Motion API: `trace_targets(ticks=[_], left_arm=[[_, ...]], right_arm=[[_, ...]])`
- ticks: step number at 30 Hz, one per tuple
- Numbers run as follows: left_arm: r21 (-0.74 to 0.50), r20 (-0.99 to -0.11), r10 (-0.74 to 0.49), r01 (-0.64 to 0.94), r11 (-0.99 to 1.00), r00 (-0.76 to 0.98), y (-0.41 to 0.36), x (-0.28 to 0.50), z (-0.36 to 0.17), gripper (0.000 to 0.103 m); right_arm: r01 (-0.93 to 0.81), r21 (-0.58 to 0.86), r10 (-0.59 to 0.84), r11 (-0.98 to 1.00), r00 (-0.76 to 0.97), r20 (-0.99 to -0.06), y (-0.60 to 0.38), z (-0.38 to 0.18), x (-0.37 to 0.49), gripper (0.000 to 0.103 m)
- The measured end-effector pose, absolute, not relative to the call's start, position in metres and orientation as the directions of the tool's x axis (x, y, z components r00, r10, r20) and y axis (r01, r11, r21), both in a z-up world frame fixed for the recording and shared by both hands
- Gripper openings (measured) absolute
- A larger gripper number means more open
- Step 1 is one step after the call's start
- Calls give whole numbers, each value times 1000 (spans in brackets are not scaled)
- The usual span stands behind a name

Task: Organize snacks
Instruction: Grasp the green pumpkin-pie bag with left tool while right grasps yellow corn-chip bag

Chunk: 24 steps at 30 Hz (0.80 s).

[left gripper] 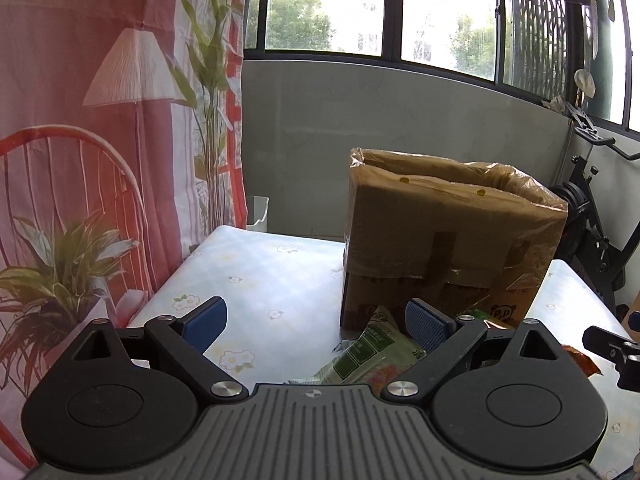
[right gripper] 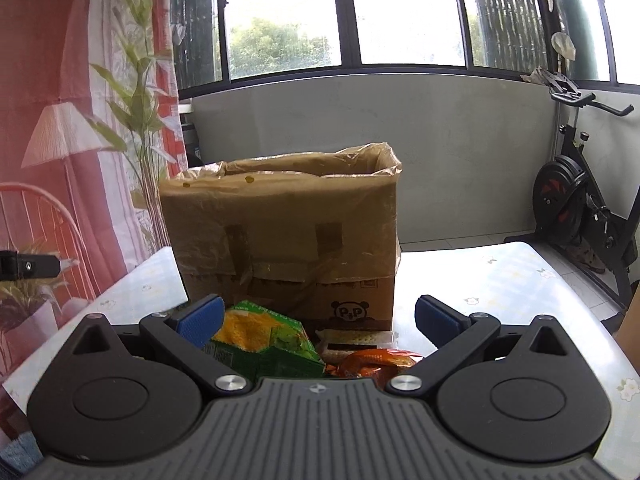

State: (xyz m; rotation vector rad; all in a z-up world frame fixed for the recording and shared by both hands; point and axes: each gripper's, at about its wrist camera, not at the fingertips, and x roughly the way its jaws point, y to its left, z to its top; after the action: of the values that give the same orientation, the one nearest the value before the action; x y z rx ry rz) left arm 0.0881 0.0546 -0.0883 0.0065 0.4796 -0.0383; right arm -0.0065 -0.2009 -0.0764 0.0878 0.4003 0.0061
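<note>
A tall cardboard box (left gripper: 448,240) with an open top lined in plastic stands on the flowered table (left gripper: 260,272); it also shows in the right wrist view (right gripper: 284,236). Snack packs lie in front of it. My left gripper (left gripper: 316,324) is open above a pale green pack (left gripper: 368,356), with an orange wrapper (left gripper: 580,360) to the right. My right gripper (right gripper: 318,322) is open above a green and yellow pack (right gripper: 264,340), a beige pack (right gripper: 352,340) and an orange pack (right gripper: 376,362). Neither gripper holds anything.
A printed red and white curtain (left gripper: 100,160) hangs on the left. A grey wall and windows (left gripper: 392,12) lie behind the table. An exercise bike (right gripper: 580,208) stands at the right. The other gripper's tip (left gripper: 612,346) shows at the right edge.
</note>
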Motion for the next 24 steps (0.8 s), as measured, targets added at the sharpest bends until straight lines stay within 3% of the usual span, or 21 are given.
trace_targets(ticks=[9,24], left_arm=[[37,-500,-37,64,997,865,45,91,-125,98],[7,-537,-91,112,994,839,39,94,-144,98]], right_arm=[[-111,-127,35,986,871,-490,-179,-129,-8,98],[-226,-295,16,929,817,-576,-158,-175,2,96]])
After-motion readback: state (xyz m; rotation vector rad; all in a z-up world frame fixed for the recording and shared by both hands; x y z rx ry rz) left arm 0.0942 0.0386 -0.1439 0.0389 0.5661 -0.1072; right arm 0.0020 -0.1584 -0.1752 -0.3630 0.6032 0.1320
